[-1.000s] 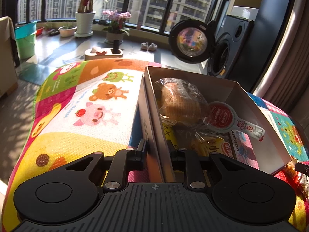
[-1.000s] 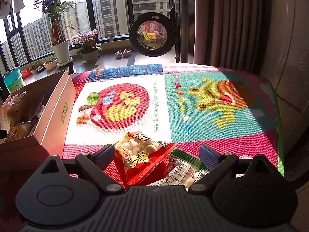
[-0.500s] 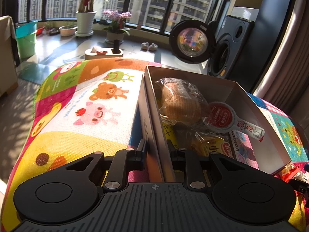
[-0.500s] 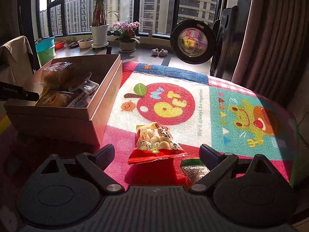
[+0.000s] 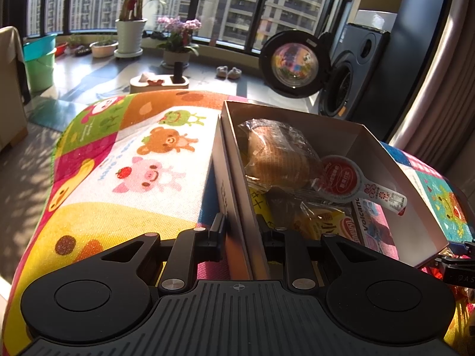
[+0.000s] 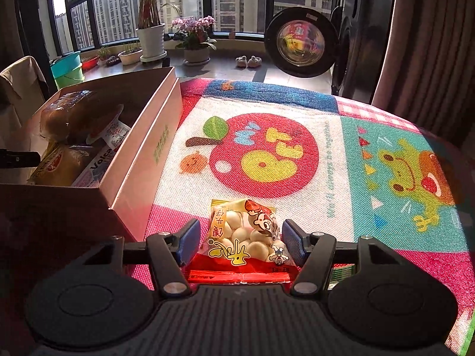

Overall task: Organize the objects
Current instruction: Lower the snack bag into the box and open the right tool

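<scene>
Left gripper [image 5: 240,231] level, clamped on cardboard box [image 5: 234,178] wall; right gripper [image 6: 237,241] low, jaws apart astride glossy candy packet [image 6: 245,234] (crinkled plastic).

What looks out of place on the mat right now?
The candy bag lies on the mat outside the box, between the open right hand-held gripper fingers. The left hand-held gripper clamps the box wall. Nothing spilled or damaged.

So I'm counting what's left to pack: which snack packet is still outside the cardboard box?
The red-and-yellow candy packet of white balls, lying on the mat between the right gripper's open fingers; the bread and others sit inside the box.
</scene>
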The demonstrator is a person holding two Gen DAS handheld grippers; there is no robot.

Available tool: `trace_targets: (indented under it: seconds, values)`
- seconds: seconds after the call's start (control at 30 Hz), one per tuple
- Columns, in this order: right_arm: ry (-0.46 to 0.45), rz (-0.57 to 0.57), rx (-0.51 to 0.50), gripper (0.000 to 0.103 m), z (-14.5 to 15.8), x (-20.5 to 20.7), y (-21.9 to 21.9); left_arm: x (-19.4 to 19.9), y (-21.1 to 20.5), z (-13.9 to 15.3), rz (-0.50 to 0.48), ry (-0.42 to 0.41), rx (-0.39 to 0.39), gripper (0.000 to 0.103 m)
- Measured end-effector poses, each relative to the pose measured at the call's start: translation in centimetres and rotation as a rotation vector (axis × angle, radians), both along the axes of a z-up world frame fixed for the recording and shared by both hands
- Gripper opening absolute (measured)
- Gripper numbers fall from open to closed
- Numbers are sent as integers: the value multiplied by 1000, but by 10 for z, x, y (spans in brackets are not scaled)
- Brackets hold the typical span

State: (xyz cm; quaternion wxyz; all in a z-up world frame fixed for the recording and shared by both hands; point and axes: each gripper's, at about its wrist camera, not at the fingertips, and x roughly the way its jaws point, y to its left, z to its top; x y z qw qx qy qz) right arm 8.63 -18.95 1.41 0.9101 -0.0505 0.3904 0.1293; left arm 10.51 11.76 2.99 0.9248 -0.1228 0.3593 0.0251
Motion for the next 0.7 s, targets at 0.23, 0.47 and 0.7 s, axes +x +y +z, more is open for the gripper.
trace_targets:
  seconds: [0.23,0.47,0.7]
  values:
    - [70,83,-42,52,12,-49,-4,0,1,0,0,-2,0,23]
    - [-20,182,-13,52,64,-95,12,0,0,-1,5,0,-4,23]
    - [-153,260,116,52,123,-94,38,0,1,-1,3,-1,-10,23]
